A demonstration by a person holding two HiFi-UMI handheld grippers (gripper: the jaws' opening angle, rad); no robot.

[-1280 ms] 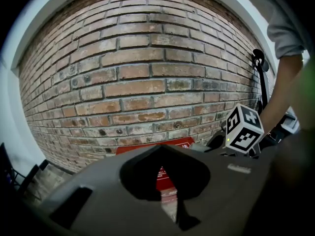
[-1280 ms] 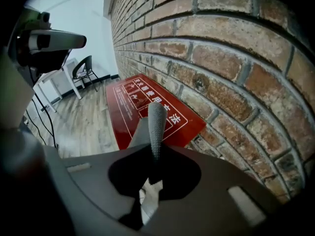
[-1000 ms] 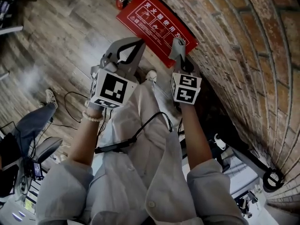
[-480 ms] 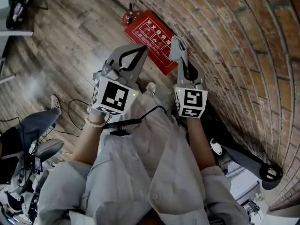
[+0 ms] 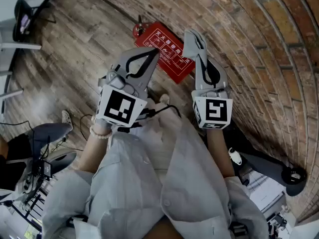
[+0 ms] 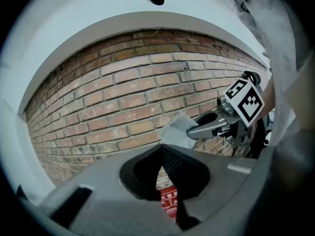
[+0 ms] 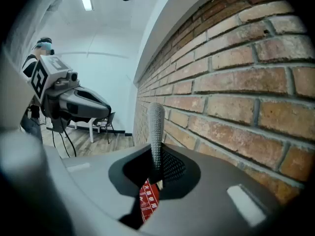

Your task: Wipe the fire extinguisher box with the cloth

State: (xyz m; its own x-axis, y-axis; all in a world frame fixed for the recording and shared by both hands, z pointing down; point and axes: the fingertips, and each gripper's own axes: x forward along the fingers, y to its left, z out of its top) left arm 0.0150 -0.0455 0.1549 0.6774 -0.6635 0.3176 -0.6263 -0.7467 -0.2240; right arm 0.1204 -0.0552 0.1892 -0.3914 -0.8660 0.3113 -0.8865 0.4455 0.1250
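Note:
The red fire extinguisher box stands on the wooden floor against the brick wall, seen past both grippers in the head view. It also shows between the jaws as the red box and the box. My right gripper is shut on a grey cloth, held up in front of the wall above the box. The cloth stands upright from its jaws, and the cloth shows in the left gripper view too. My left gripper hangs beside it, jaws shut on nothing.
A curved brick wall fills the right side. A red extinguisher stands behind the box. A scooter leans at the lower right. Chairs and cables lie on the wooden floor to the left.
Both grippers have risen and the box now looks smaller and farther below them. The right gripper with the cloth has shifted toward the wall.

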